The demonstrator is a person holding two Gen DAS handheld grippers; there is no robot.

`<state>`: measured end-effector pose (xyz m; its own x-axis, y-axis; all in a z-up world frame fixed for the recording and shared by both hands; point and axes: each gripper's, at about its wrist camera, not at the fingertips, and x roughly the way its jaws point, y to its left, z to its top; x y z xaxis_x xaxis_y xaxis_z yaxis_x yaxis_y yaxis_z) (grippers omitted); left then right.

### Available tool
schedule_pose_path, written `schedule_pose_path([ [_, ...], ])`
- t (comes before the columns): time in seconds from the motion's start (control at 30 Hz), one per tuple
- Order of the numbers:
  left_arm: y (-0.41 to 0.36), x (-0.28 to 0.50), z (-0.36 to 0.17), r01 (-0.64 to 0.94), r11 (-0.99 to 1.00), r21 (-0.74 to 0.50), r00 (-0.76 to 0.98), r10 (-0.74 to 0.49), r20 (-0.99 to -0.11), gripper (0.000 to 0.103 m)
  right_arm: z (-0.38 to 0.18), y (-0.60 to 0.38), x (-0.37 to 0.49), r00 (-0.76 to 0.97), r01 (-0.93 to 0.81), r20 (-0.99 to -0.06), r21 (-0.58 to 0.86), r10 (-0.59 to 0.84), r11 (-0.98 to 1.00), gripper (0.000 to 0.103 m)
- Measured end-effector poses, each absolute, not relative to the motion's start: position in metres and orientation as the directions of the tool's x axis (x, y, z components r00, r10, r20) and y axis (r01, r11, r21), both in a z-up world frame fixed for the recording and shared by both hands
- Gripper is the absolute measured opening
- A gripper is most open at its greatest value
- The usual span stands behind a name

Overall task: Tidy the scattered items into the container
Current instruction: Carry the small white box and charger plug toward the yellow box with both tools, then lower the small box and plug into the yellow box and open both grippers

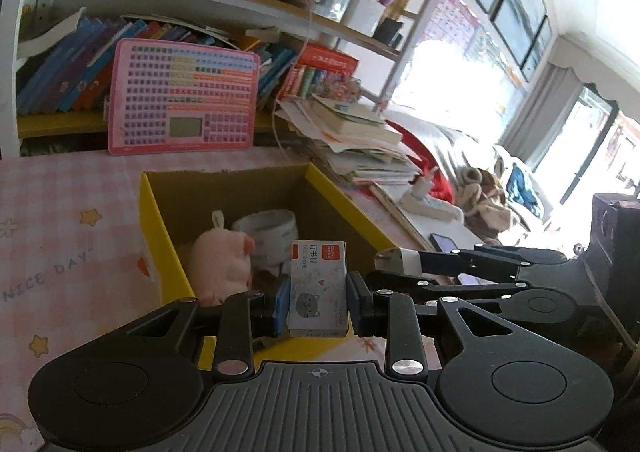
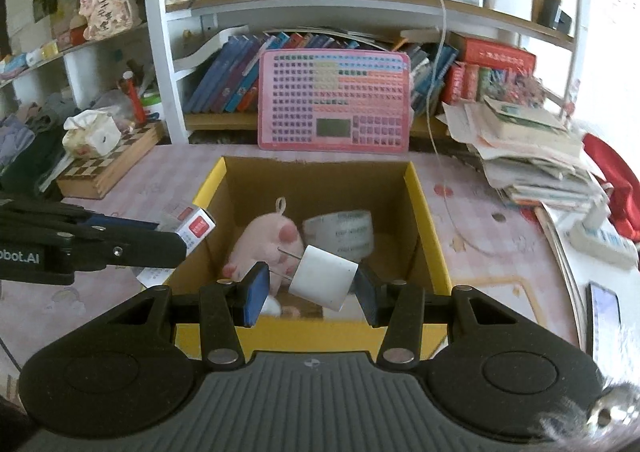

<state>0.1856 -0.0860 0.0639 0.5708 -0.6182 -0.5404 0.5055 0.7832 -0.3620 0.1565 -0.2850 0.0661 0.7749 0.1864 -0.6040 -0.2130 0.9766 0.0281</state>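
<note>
A yellow cardboard box (image 2: 430,236) stands open on the pink checked table; it also shows in the left wrist view (image 1: 154,219). Inside lie a pink plush pig (image 2: 268,240) and a white tape roll (image 2: 340,232). My left gripper (image 1: 319,300) is shut on a small staples box (image 1: 318,288) with a cat picture, held over the box's near edge. My right gripper (image 2: 312,288) is open over the box; a white charger plug (image 2: 324,278) with metal prongs sits tilted between its fingers, touching neither blue pad clearly. The left gripper with the staples box (image 2: 196,228) shows at left in the right wrist view.
A pink keyboard toy (image 2: 334,99) leans against the bookshelf behind the box. A stack of papers and books (image 2: 532,147) lies at right, a phone (image 2: 604,308) at the right edge. A chessboard box (image 2: 108,167) with a tissue pack sits at left.
</note>
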Motion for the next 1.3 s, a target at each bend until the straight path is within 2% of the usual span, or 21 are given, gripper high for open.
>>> schedule_pose_path([
  [0.3,-0.108,0.217,0.052,0.456,0.829,-0.325,0.571,-0.552,-0.607,0.028,0.051,-0.299,0.201,0.740,-0.290,-0.629,0.018,0.236,0.957,0.044],
  [0.73,-0.134,0.245,0.016,0.389,0.884,-0.259,0.514,-0.442,-0.735,0.028,0.009,-0.298,0.246,0.620,-0.418,-0.723,0.026,0.306,0.908,0.044],
  [1.3,-0.149,0.249,0.007,0.348,0.914,-0.209,0.520,-0.373,-0.768,0.030,-0.007,-0.304,0.258,0.557,-0.447,-0.762,0.059,0.329,0.893,0.048],
])
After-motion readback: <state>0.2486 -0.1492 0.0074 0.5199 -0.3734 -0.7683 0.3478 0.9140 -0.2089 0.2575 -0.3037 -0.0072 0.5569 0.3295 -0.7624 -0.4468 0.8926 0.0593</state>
